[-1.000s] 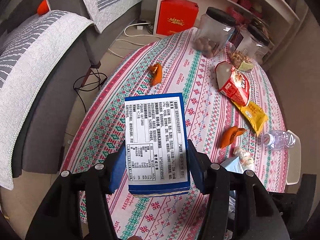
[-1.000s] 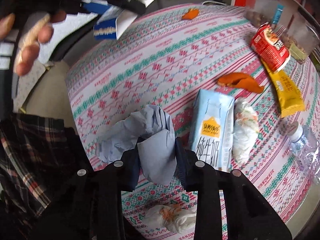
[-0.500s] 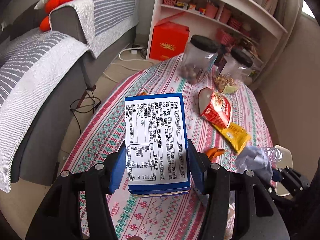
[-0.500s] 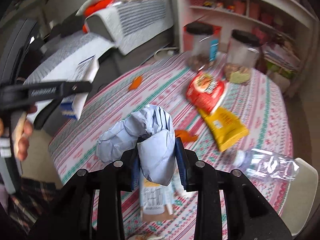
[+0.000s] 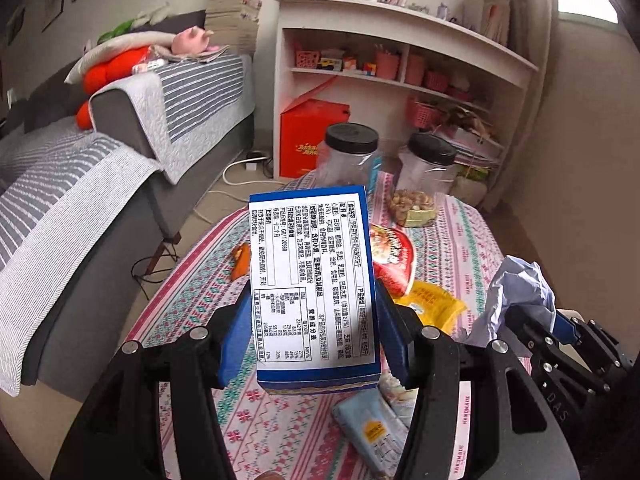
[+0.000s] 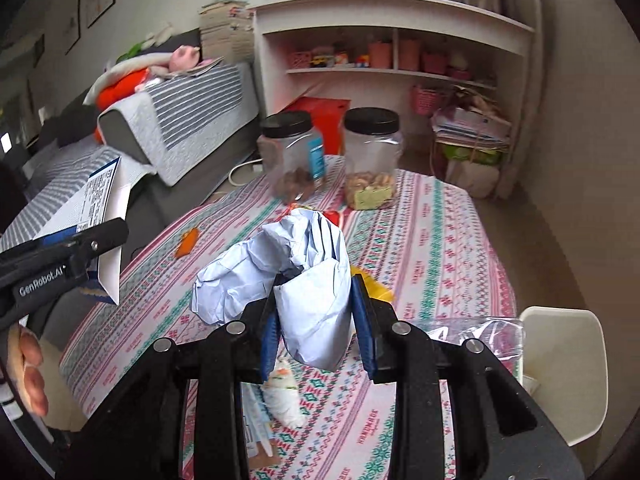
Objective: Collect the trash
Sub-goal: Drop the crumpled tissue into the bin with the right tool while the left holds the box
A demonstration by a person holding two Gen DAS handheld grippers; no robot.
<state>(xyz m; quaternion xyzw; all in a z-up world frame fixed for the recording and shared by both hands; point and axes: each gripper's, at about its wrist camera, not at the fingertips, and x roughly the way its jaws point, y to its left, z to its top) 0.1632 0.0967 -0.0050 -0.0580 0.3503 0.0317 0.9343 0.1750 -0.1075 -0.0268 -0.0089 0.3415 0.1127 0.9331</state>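
My left gripper (image 5: 312, 344) is shut on a blue and white snack box (image 5: 312, 280), held up above the table. My right gripper (image 6: 318, 332) is shut on a crumpled pale blue paper (image 6: 288, 272), also held above the table; that paper shows in the left wrist view (image 5: 516, 296) too. On the patterned tablecloth (image 6: 440, 240) lie a red snack bag (image 5: 394, 258), a yellow wrapper (image 5: 432, 304), an orange peel (image 6: 187, 242), a light blue carton (image 5: 372, 432), a white tissue wad (image 6: 284, 392) and a clear plastic bottle (image 6: 480, 332).
Two clear jars with black lids (image 6: 294, 156) (image 6: 372, 156) stand at the table's far end. A grey sofa with striped covers (image 5: 80, 184) is on the left. A white shelf (image 6: 392, 40) and a red box (image 5: 310, 140) stand behind. A white chair (image 6: 560, 364) is at the right.
Both grippers have lifted and tilted up with their loads, so the views now look across the table toward the shelf. The grips have not changed.
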